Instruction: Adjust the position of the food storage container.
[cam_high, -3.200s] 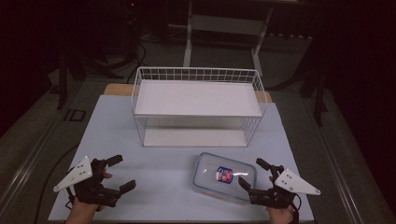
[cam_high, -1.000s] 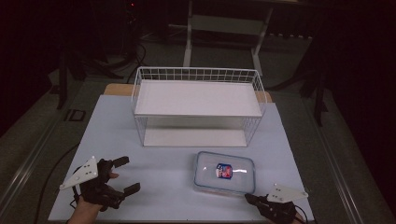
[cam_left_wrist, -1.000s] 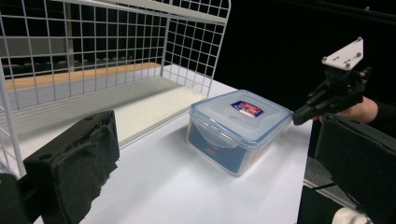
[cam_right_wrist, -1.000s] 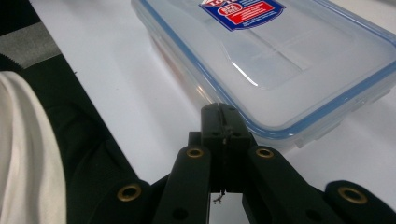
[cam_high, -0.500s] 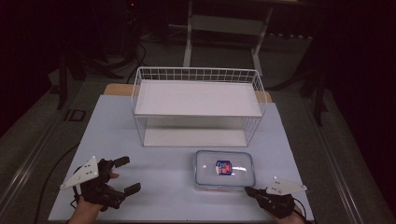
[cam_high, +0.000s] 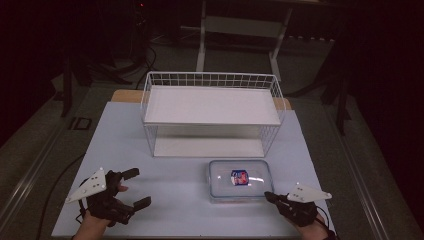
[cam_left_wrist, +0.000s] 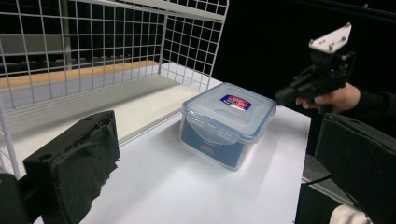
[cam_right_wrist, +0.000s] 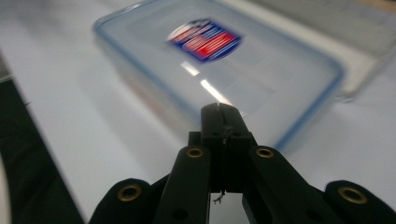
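We see a clear lidded container (cam_high: 241, 180) near the table's (cam_high: 180, 200) front edge, right of centre, just before the white wire rack (cam_high: 212, 112). Its lid carries a red-and-blue label (cam_left_wrist: 236, 101); the writing is too small to read. Our left gripper (cam_high: 134, 189) stands with jaws wide apart near the front-left corner. Our right gripper (cam_high: 269, 196), jaws pressed together, points at the container's front-right corner.

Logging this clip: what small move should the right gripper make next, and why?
Probably open its jaws. The right gripper sits shut by the near right corner of the clear plastic lidded box with the red-and-blue label, gripping nothing, so it can't grasp the box while shut.
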